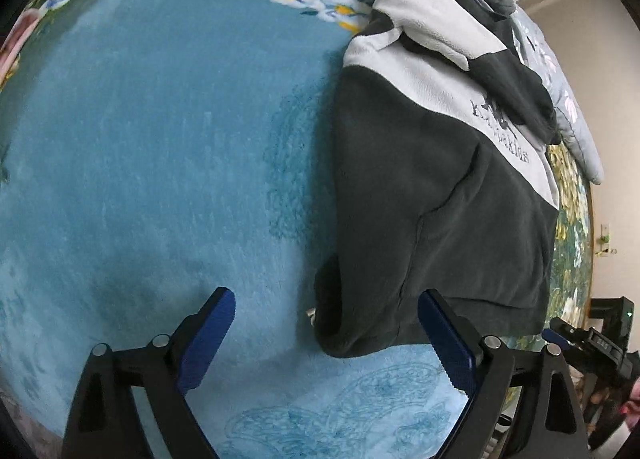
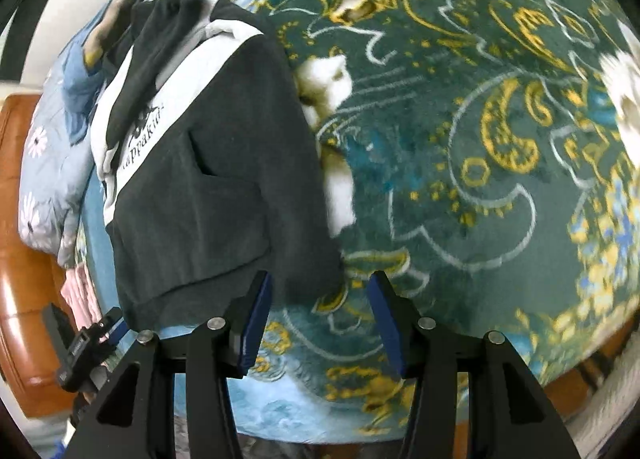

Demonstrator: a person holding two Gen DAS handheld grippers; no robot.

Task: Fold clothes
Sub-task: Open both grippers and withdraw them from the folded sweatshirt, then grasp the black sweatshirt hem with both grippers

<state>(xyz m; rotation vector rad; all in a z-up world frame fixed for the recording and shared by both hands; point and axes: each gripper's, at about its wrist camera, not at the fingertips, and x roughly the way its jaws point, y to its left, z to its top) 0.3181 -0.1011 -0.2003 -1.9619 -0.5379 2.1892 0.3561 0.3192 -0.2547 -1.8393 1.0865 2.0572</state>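
A dark grey fleece hoodie [image 1: 436, 195] with a white chest band and a printed logo lies on the blanket-covered bed, sleeves folded in over the body, hood at the far end. My left gripper [image 1: 326, 311] is open and empty, its jaws wide apart just above the hoodie's near left hem corner. The hoodie also shows in the right wrist view [image 2: 216, 179]. My right gripper [image 2: 320, 295] is open and empty, hovering by the hoodie's near right hem corner. The right gripper shows at the edge of the left wrist view [image 1: 580, 343].
A light blue plush blanket [image 1: 160, 139] covers the left of the bed, a dark green floral blanket [image 2: 460, 139] the right. A pale blue floral quilt [image 2: 44, 163] is bunched beyond the hoodie. A brown wooden bed frame [image 2: 20, 259] runs alongside.
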